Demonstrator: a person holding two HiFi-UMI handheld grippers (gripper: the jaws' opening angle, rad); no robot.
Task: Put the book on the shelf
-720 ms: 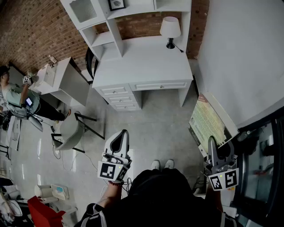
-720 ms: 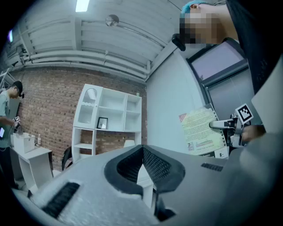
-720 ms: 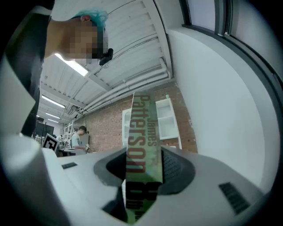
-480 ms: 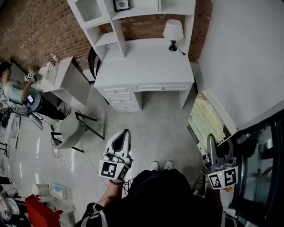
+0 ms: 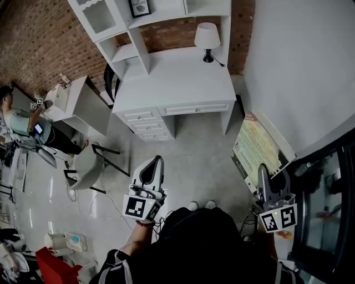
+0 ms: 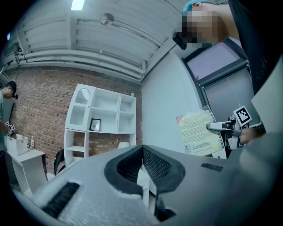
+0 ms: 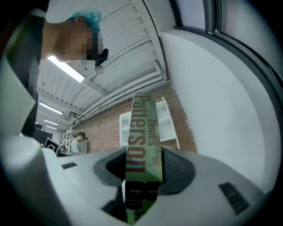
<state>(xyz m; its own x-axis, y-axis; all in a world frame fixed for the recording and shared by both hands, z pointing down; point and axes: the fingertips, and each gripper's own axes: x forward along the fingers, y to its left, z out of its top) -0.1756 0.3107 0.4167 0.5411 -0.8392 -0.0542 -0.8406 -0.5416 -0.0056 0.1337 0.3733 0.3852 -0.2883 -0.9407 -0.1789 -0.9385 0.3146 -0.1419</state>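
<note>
Book (image 5: 256, 148) at the far right of the head view, yellow-green printed cover showing, close beside the white wall (image 5: 299, 66) and well apart from the shelf. Sweeping from the left: at the edge, a person (image 5: 16, 119) next to a white side table (image 5: 83, 102), backed by a brick wall (image 5: 44, 33). Next, a pale chair (image 5: 89, 163) on the grey floor (image 5: 194, 150). Then the left gripper (image 5: 154, 166), jaws closed tip to tip on nothing (the left gripper view agrees: tips together, only the room beyond). Above it in the picture, a white desk (image 5: 177, 83) carrying the shelf (image 5: 133, 47), with a framed picture (image 5: 140, 6) in the top middle compartment and a lamp (image 5: 207, 36) standing at the desk's back right corner. Last, the right gripper (image 5: 270, 182), jaws partly apart and pressed onto the book's near edge. Seen along those jaws, the spine upright in the middle, gripped from both sides, lettered James Patterson.
</note>
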